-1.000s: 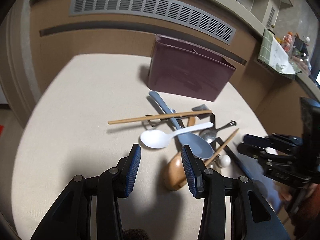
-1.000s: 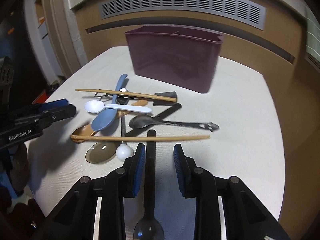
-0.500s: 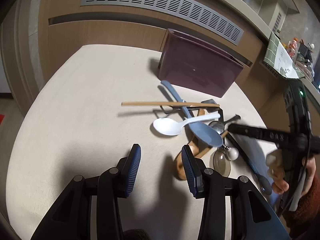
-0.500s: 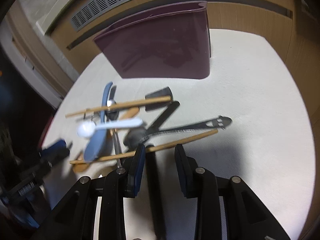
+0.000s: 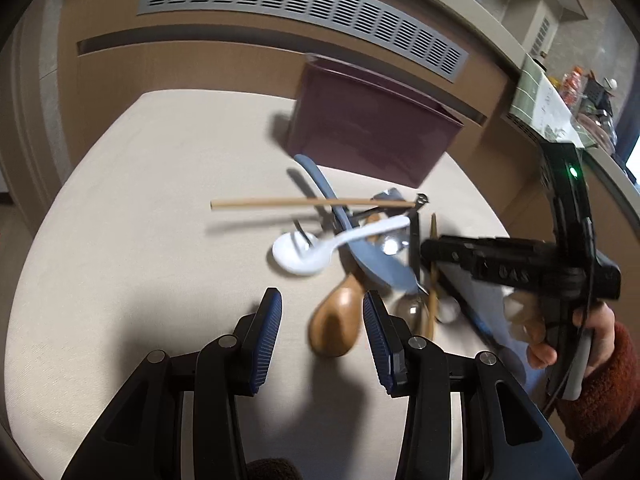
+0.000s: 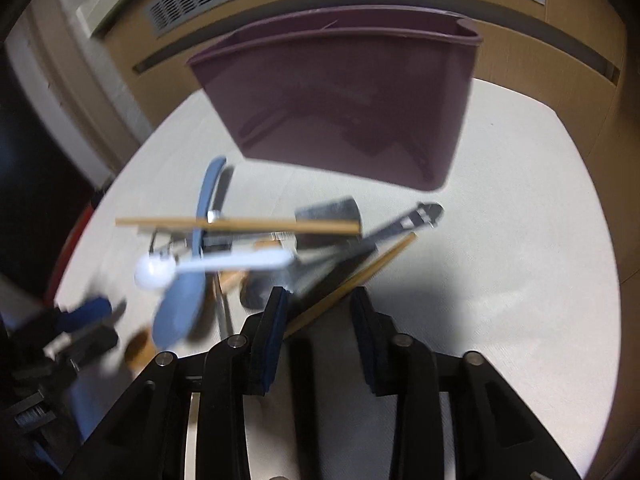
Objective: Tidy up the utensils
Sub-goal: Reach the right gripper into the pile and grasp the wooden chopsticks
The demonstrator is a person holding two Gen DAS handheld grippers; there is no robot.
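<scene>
Only the left wrist view is showing a hand [image 5: 588,332] gripping the right tool. The maroon bin [image 6: 340,108] is standing beyond the utensil pile [image 6: 248,252]; its contents are hidden. Right gripper [image 6: 320,312] is gaping, straddling a dark handle [image 6: 304,360]; left gripper [image 5: 322,320] is gaping empty.

Both tools [image 5: 322,330] [image 6: 320,312] down-tilted, jaws apart

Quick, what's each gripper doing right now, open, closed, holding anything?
Left gripper: open, holding nothing, above the table near the wooden spoon.
Right gripper: open, a black handle and a chopstick between its jaws, not gripped.
</scene>
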